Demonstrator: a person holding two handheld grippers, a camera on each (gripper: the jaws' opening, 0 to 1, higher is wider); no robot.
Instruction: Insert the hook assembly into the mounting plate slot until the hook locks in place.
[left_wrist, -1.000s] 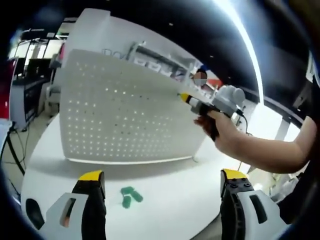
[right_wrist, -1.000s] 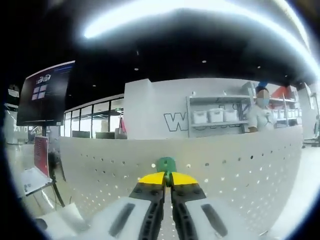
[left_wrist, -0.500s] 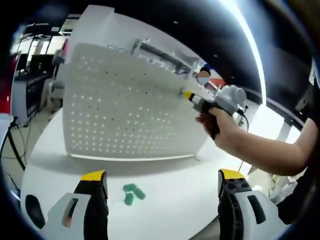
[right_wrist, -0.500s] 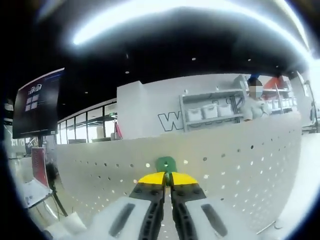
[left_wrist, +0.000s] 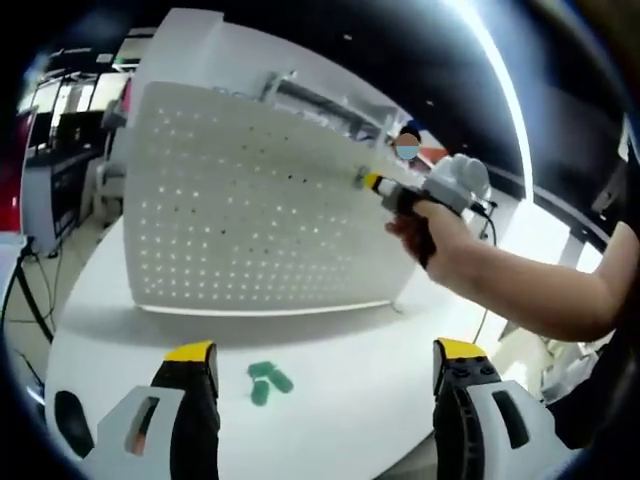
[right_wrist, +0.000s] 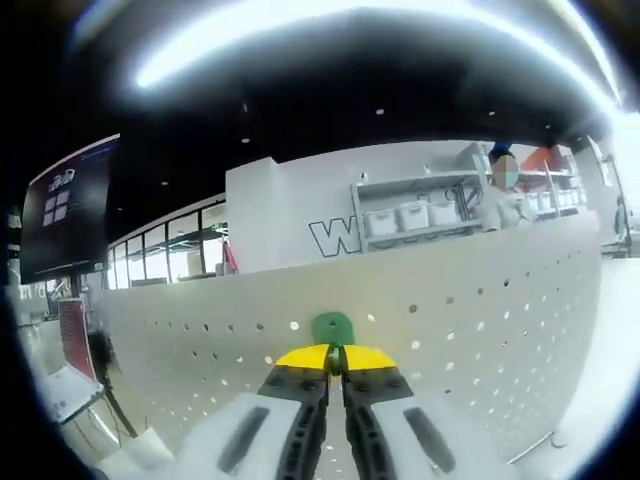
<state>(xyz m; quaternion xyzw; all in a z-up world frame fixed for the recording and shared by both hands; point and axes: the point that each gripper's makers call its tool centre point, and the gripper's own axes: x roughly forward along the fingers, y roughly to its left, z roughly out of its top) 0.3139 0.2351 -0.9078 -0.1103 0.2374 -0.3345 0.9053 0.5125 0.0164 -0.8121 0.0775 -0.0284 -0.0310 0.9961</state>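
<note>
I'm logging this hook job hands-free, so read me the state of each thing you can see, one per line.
Left gripper: open, empty, above the table.
Right gripper: shut on the green hook, held up to the pegboard.
Green hook: pinched between the jaws, at the board's face; locked or not, cannot tell.
Pegboard: upright on the white table.
Spare green hooks: lying loose on the table.

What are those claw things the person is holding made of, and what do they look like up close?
Each tool has two jaws with light grey bodies, black inner edges and yellow tips. That shows on the left gripper and on the right gripper. In the left gripper view the right one has a rounded grey top and a thin black cable trailing from it. The person's forearm is bare, with a dark sleeve higher up.
</note>
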